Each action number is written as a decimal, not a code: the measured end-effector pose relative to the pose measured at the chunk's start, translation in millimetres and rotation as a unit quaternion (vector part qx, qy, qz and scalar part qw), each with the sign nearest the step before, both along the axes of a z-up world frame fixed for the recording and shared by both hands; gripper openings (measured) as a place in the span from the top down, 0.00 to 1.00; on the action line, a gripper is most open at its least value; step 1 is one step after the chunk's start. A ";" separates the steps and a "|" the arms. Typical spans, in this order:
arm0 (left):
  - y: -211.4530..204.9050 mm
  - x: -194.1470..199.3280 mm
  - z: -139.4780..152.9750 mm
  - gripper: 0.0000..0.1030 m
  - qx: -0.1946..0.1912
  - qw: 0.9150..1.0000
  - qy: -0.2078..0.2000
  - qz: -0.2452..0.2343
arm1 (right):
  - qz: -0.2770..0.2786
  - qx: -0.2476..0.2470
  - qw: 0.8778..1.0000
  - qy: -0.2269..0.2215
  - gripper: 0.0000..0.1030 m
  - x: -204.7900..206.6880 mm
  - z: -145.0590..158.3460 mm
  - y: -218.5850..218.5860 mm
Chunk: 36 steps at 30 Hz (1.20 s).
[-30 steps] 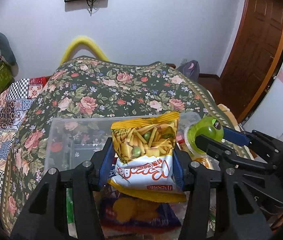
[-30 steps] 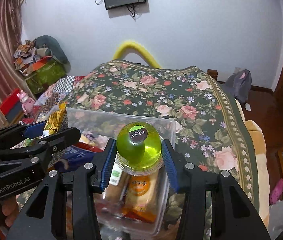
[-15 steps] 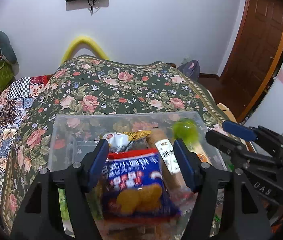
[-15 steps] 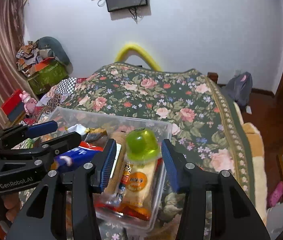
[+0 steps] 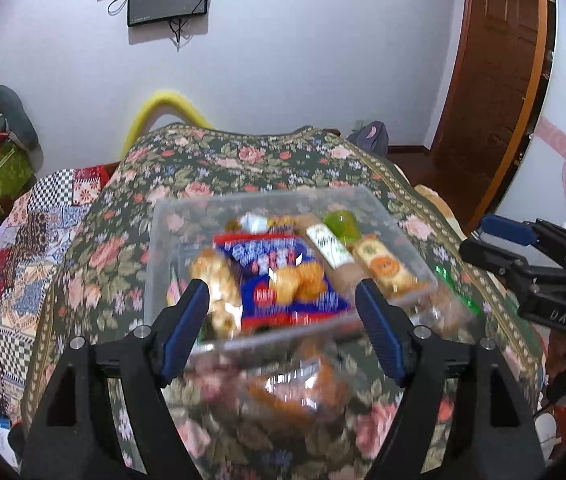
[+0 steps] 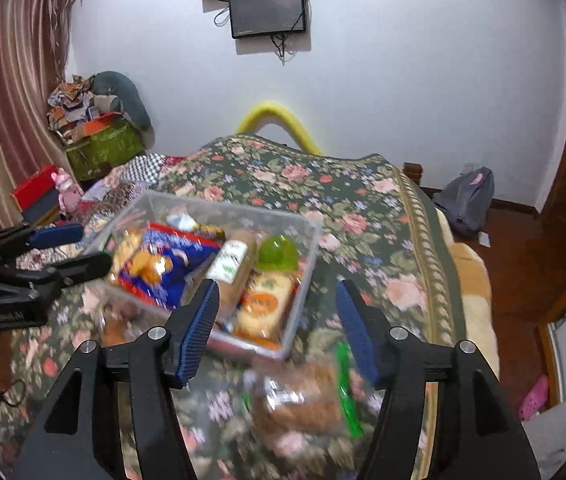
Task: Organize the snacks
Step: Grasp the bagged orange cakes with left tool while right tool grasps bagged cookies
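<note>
A clear plastic bin [image 5: 163, 248] [image 6: 307, 256] sits on the floral bedspread and holds several snacks: a blue and red chip bag [image 5: 283, 276] [image 6: 163, 264], a green jelly cup [image 5: 342, 225] [image 6: 277, 254], a long wrapped cake [image 5: 329, 246] [image 6: 231, 266] and an orange-label packet [image 5: 383, 268] [image 6: 261, 304]. My left gripper [image 5: 281, 322] is open and empty, just before the bin's near edge. My right gripper [image 6: 277, 328] is open and empty above the bin's near right corner. A clear-wrapped bread packet [image 6: 299, 396] [image 5: 291, 388] lies in front of the bin.
The floral bedspread [image 5: 243, 164] [image 6: 323, 184] stretches beyond the bin to a yellow curved headboard [image 6: 275, 116]. A green-wrapped stick [image 6: 345, 388] lies beside the bread packet. Checkered quilts and boxes lie at the left [image 5: 23, 220]. A wooden door [image 5: 491, 60] stands at the right.
My left gripper let go of the yellow pea-crisp bag and my right gripper let go of the green jelly cup; both now lie in the bin. Both grippers opened and pulled back and up.
</note>
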<state>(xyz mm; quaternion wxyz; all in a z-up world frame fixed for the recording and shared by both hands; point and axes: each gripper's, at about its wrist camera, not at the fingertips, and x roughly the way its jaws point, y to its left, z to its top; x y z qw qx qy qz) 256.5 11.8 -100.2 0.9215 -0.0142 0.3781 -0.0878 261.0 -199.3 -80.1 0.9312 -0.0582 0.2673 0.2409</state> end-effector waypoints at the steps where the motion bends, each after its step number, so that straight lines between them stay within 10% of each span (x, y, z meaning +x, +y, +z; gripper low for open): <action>1: 1.0 -4.3 -3.1 0.25 -0.001 1.000 0.005 -0.002 | -0.002 -0.003 1.000 0.005 0.40 -2.3 -4.5 -3.7; 11: 0.1 -24.5 -56.5 0.24 0.006 0.997 0.074 -0.015 | -0.022 -0.011 0.998 0.066 0.20 -11.6 -47.0 -34.4; 29: -17.5 -0.3 -107.0 0.14 -0.015 0.994 0.111 -0.014 | -0.011 -0.025 0.990 0.135 0.16 19.3 -90.2 -10.6; 36: -22.4 -16.3 -108.8 0.32 -0.017 0.996 0.087 -0.024 | -0.017 -0.021 0.989 0.143 0.25 20.6 -101.7 -5.5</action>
